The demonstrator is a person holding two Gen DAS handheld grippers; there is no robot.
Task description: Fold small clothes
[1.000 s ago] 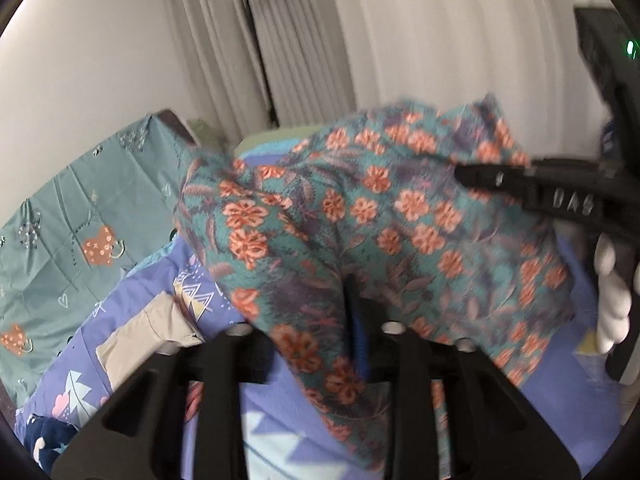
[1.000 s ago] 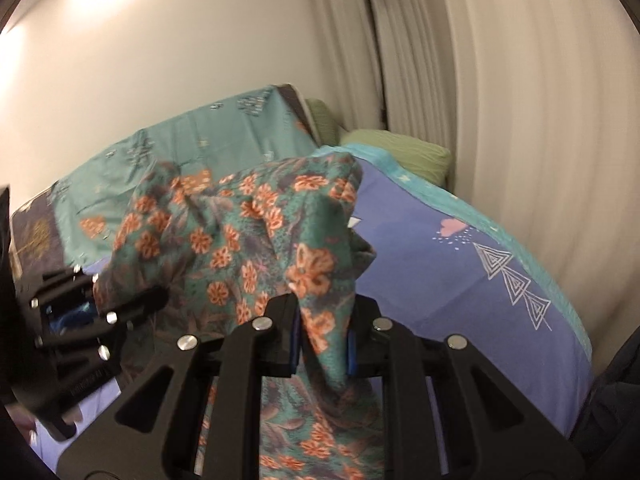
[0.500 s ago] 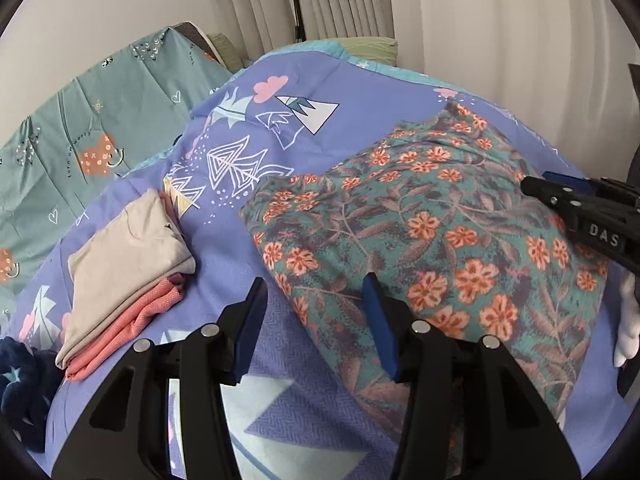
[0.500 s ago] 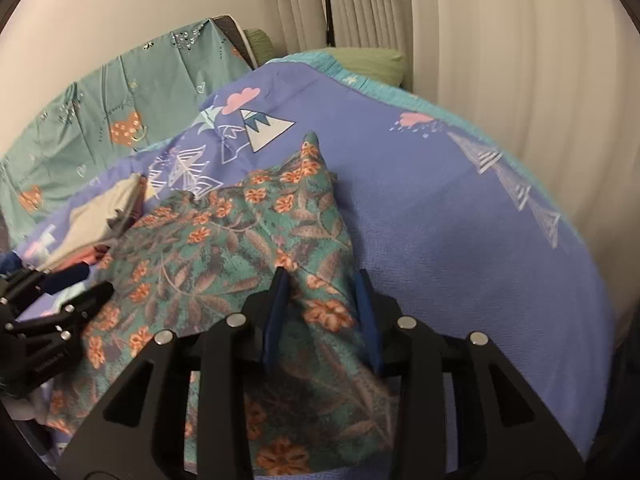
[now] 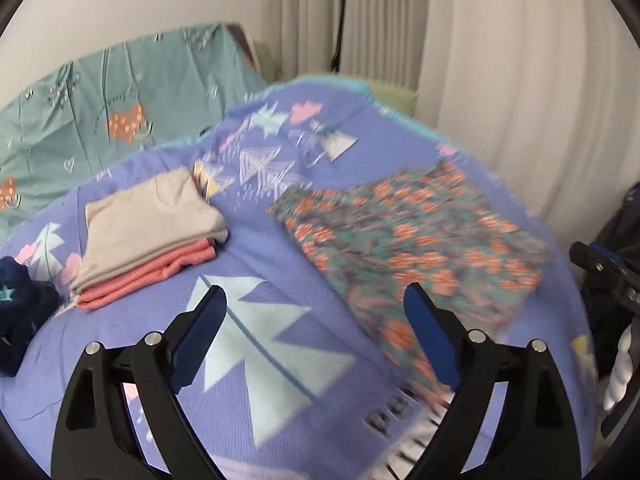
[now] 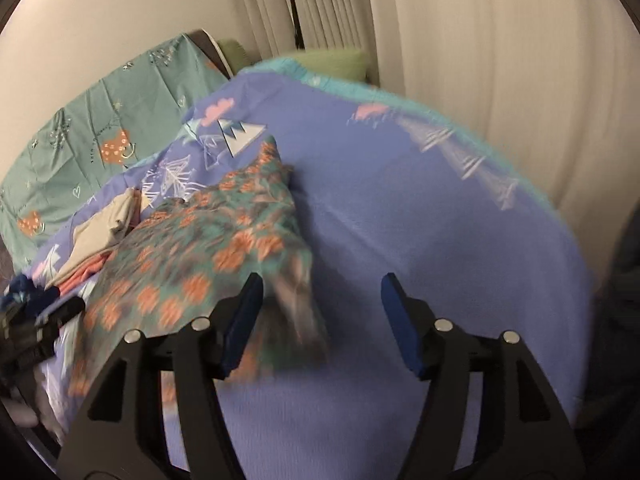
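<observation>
Teal floral garment (image 5: 408,236) spread flat on blue bedspread (image 5: 280,344), left tongs (image 5: 316,320) and right tongs (image 6: 322,312) opening, released

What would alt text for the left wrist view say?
A floral garment lies spread on a purple blanket, beside a beige and pink folded stack. The left gripper, jaws opening and empty, hangs over the blanket near the garment's edge.
</observation>
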